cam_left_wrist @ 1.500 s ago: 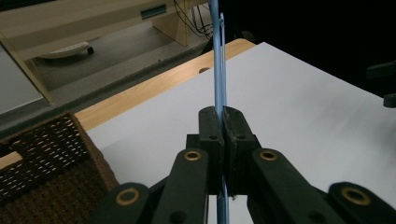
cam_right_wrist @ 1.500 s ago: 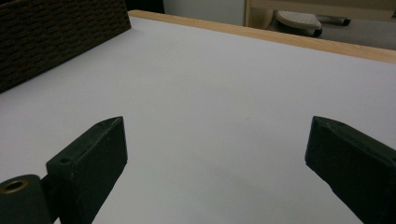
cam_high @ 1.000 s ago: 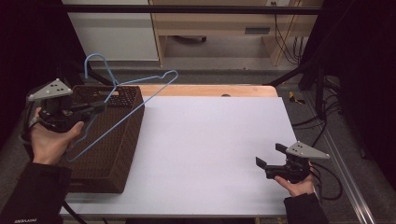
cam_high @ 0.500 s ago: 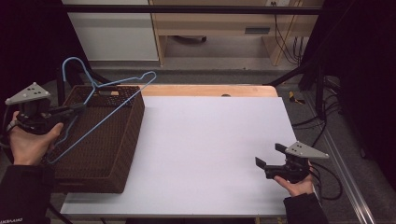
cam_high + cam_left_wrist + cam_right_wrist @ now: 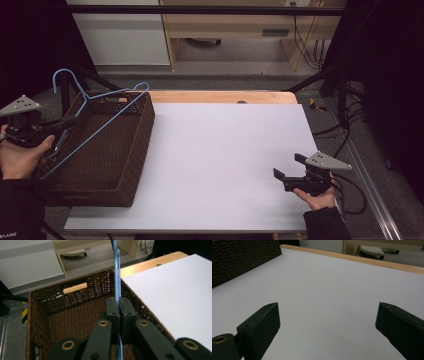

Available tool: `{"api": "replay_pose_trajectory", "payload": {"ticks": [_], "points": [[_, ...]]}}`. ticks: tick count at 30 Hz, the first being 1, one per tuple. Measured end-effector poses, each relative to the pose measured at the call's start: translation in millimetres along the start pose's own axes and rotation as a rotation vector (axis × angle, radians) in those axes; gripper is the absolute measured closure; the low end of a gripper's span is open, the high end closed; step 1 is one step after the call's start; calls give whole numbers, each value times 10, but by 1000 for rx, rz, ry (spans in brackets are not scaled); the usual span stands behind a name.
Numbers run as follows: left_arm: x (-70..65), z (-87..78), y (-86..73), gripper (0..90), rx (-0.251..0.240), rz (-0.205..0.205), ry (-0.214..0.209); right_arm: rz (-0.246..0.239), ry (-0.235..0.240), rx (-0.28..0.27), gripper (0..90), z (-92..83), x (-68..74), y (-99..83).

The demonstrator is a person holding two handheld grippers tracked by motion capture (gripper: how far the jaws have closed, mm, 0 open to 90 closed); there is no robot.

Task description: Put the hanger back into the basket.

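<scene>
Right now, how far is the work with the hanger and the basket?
Done: the left gripper is shut on the blue hanger, and the hanger is over the basket.
In hand: the hanger hangs tilted, its hook above the far rim.
Left: probably to lower it inside and let go.
The right gripper is open above the white table.

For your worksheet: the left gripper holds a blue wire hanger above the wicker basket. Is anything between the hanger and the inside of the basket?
Nothing visible. The left gripper is shut on the hanger, and the basket below looks empty where its inside shows.
</scene>
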State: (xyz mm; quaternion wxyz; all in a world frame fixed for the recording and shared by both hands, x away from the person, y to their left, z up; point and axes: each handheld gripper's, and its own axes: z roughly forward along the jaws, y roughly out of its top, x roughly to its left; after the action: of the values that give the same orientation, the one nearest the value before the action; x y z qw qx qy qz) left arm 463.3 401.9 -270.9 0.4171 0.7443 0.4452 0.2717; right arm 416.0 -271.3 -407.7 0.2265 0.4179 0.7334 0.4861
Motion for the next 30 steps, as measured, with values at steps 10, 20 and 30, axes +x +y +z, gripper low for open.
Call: {"api": "replay_pose_trajectory", "payload": {"ticks": [10, 20, 30], "points": [[149, 39, -168, 872, 35, 8, 14, 0, -1, 2, 63, 10, 4, -1], [159, 242, -344, 872, 66, 16, 22, 1, 1, 4, 63, 19, 12, -2], [98, 503, -526, 872, 77, -1, -2, 0, 1, 5, 62, 19, 13, -2]]}}
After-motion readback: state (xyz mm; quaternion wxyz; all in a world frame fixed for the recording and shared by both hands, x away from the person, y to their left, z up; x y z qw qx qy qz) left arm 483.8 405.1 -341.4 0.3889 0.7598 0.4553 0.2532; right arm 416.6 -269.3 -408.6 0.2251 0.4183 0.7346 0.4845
